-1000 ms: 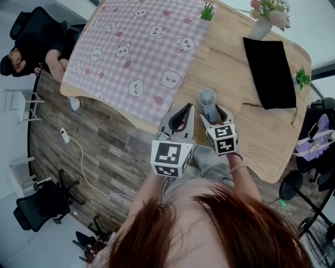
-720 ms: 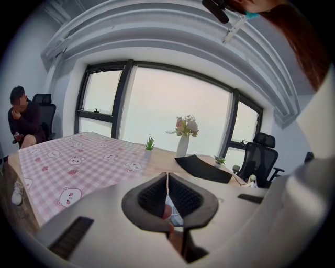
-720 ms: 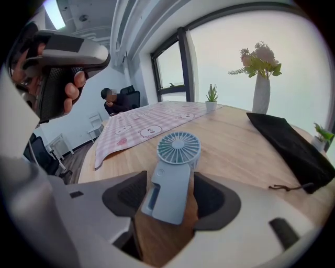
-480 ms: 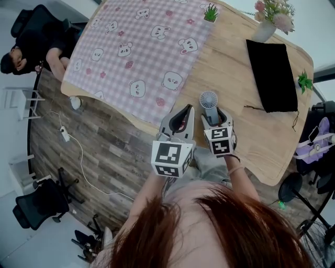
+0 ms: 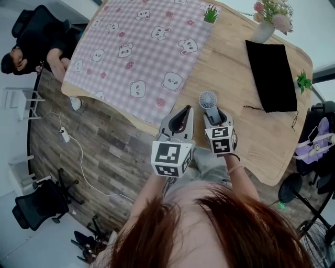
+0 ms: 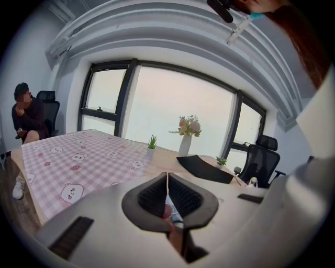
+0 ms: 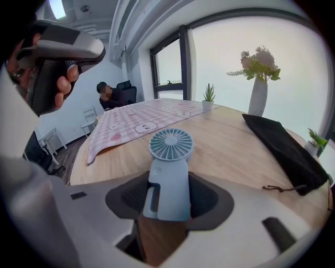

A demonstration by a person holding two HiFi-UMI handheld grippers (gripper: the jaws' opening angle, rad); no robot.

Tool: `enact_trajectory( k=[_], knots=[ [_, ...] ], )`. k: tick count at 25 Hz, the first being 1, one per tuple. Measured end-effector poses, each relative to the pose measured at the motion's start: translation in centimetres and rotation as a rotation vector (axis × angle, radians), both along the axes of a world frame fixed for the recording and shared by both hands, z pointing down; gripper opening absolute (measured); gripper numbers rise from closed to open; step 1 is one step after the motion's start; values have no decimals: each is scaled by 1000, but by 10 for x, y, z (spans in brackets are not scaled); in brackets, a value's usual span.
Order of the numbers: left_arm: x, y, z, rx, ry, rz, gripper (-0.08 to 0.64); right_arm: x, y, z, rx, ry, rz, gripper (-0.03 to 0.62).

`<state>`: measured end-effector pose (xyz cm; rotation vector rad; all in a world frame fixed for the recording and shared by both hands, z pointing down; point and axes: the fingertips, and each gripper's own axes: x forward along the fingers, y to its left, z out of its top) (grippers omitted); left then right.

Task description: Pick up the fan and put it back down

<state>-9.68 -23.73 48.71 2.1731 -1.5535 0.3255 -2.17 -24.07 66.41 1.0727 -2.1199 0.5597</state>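
A pale blue hand-held fan [image 5: 208,99] stands upright on the wooden table [image 5: 235,57] near its front edge. In the right gripper view its handle [image 7: 170,178] fills the space between the two dark pads, round grille on top. My right gripper [image 5: 213,112] has just been closing its jaws, and they now sit against both sides of the handle. My left gripper [image 5: 183,110] hovers just left of the fan, over the table's front edge. In its own view the left gripper [image 6: 167,180] is shut, the pads meeting with nothing between them.
A pink checked cloth with bear prints [image 5: 141,47] covers the table's left half. A black pouch [image 5: 272,73], a vase of flowers [image 5: 264,29] and two small plants [image 5: 210,13] [image 5: 303,79] stand at the far right. A person [image 5: 36,47] sits at the table's left end.
The right gripper's jaws have narrowed around the fan's handle. The fan stands where it was, and the left gripper has not moved.
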Motion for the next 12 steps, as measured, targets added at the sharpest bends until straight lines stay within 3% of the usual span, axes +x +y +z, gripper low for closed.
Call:
enact_trajectory(
  k=[12],
  knots=[
    [-2,11,-5,10,-1,-17,14,1,3,-15,21,-54,18,212]
  ],
)
